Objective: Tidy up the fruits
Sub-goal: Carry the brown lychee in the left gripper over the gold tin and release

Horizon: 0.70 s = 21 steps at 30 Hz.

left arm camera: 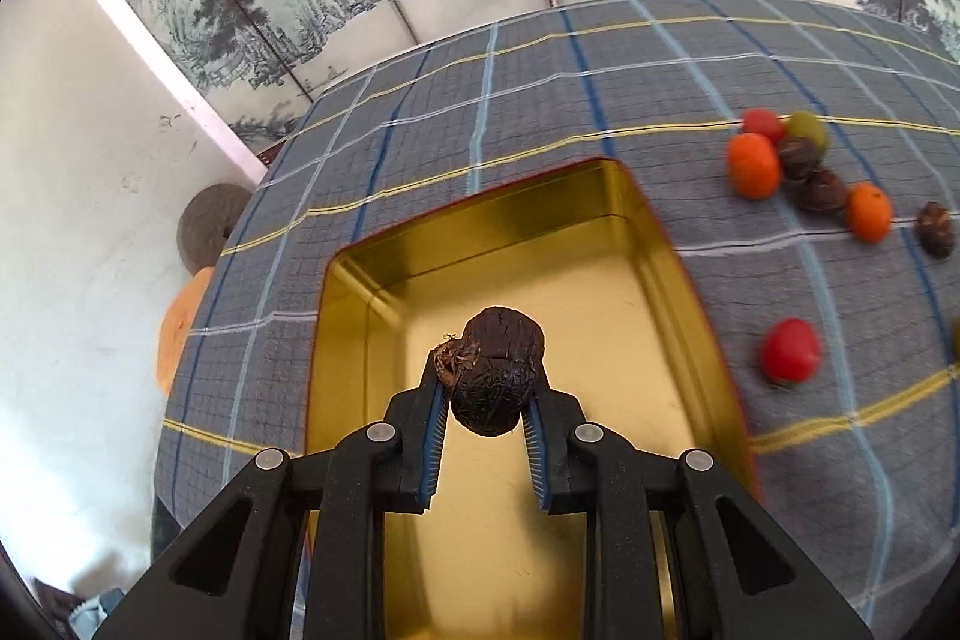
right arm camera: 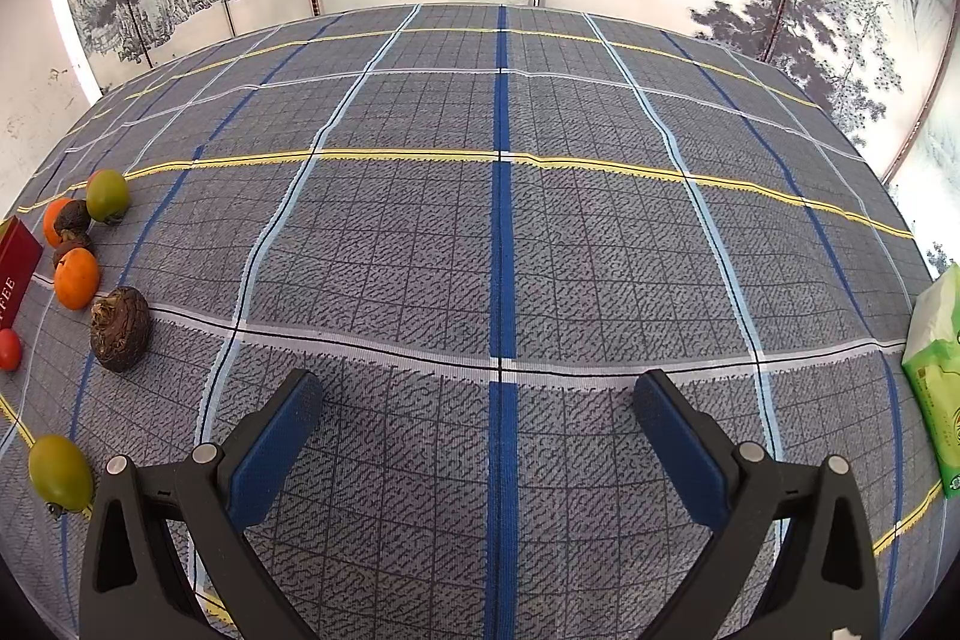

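Dark wrinkled fruit (left arm camera: 497, 370): clamped between the blue pads of the left gripper (left arm camera: 489, 400), hanging directly above the floor of the gold tin (left arm camera: 672, 244), inside its walls; release looks like the next move (a short drop, by my judgement). Loose fruits (left arm camera: 804, 172) lie on the checked cloth (left arm camera: 540, 88) to the tin's right. Right gripper (right arm camera: 478, 400): fingers spread wide, empty, over bare cloth. Only the right view shows the tin's red outer side (right arm camera: 18, 262) and a green packet (right arm camera: 936, 382).

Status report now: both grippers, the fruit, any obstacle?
Left gripper shut on dark wrinkled fruit, above gold tin. Right gripper open, over cloth. Nothing in the way.
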Each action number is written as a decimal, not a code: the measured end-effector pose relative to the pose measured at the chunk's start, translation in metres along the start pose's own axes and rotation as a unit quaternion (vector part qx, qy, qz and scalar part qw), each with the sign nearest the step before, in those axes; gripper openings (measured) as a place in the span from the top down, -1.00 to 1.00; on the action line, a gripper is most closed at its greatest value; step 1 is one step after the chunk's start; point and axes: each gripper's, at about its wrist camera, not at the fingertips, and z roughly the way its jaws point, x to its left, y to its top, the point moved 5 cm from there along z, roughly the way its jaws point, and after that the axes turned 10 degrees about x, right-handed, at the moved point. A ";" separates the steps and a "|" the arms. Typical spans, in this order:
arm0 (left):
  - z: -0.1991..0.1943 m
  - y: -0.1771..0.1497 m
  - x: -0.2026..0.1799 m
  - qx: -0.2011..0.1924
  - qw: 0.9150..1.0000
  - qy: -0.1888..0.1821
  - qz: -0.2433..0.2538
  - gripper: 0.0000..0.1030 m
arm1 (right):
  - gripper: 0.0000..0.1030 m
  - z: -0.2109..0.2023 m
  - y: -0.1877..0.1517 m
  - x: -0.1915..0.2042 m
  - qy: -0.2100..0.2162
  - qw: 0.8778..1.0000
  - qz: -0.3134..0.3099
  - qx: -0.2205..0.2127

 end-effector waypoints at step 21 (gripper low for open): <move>0.071 0.041 0.029 0.036 0.999 0.013 0.004 0.50 | -0.99 -0.001 -0.001 -0.001 -0.003 1.000 0.003 0.004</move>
